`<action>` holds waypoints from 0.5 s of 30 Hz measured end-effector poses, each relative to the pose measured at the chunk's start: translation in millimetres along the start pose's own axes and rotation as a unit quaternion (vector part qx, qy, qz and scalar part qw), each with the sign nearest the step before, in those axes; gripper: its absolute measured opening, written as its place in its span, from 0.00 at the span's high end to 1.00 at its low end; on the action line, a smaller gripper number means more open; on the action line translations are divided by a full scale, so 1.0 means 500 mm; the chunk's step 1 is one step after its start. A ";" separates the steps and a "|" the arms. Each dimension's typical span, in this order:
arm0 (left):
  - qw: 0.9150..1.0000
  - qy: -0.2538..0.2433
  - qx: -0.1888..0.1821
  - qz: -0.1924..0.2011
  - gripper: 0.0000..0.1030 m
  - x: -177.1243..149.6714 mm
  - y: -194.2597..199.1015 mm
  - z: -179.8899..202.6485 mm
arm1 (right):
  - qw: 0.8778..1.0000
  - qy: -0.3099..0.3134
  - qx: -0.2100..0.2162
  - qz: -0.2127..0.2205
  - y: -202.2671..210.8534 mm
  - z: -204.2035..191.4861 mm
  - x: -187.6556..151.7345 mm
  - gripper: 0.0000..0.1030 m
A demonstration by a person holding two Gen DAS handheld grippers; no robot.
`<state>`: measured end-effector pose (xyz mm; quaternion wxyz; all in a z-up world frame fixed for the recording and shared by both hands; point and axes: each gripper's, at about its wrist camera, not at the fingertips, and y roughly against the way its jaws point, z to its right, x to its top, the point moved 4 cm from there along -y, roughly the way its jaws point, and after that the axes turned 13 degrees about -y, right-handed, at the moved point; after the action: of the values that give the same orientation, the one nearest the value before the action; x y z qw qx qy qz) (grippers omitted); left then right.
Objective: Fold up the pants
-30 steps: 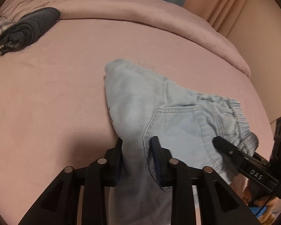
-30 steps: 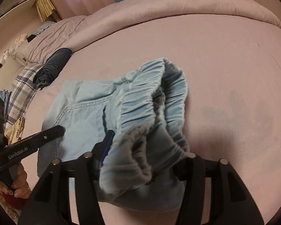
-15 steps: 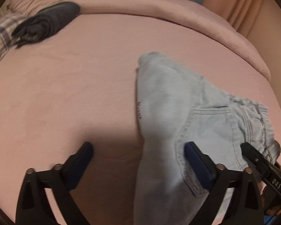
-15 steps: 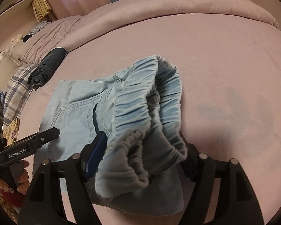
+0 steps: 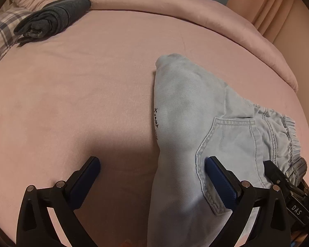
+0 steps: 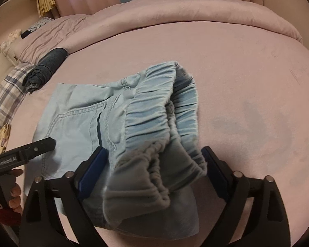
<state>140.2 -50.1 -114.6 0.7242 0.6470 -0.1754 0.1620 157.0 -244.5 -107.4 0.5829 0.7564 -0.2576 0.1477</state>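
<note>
Light-blue denim pants (image 5: 185,113) lie folded on the pink bed (image 5: 72,103). My left gripper (image 5: 152,160) is open, its pads wide apart over the folded leg edge, and neither pad presses the cloth. In the right wrist view the gathered elastic waistband (image 6: 154,107) is bunched up between the pads of my right gripper (image 6: 154,150). Its jaws are opening and stand wide, with the cloth loose between them. The back pocket (image 6: 76,119) faces up. The left gripper's finger (image 6: 37,148) shows over the pants' left edge, and the right gripper's finger (image 5: 278,177) shows at the lower right.
A rolled dark-grey garment (image 5: 53,16) lies at the far left of the bed beside a plaid pillow (image 5: 0,33). A rolled pink duvet (image 5: 175,6) runs along the far edge. A hand (image 6: 12,195) holds the left gripper's handle. Curtains hang behind the bed.
Both grippers let go: the left jaws sprang from shut on the leg fold to wide open, and the right jaws widened off the waistband. The pants settled onto the bed.
</note>
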 end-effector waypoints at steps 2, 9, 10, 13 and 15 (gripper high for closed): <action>1.000 -0.008 0.010 0.002 0.01 -0.001 0.009 0.005 | 1.000 -0.002 -0.003 0.000 0.004 0.000 0.001 0.08; 0.998 -0.035 0.029 0.043 0.01 -0.006 0.076 0.024 | 0.998 0.022 -0.036 0.043 0.057 -0.010 0.011 0.08; 0.998 -0.035 0.024 0.051 0.01 -0.006 0.088 0.026 | 0.998 0.025 -0.035 0.050 0.067 -0.013 0.014 0.08; 0.996 -0.037 0.021 0.078 0.01 -0.004 0.130 0.031 | 0.996 0.038 -0.028 0.074 0.103 -0.025 0.018 0.08; 0.994 -0.042 0.027 0.099 0.01 -0.002 0.158 0.035 | 0.994 0.047 -0.027 0.093 0.133 -0.035 0.021 0.08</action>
<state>102.1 -59.0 -43.5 0.6788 0.6522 -0.2640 0.2101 129.5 -242.7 -43.8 0.5980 0.7055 -0.3030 0.2299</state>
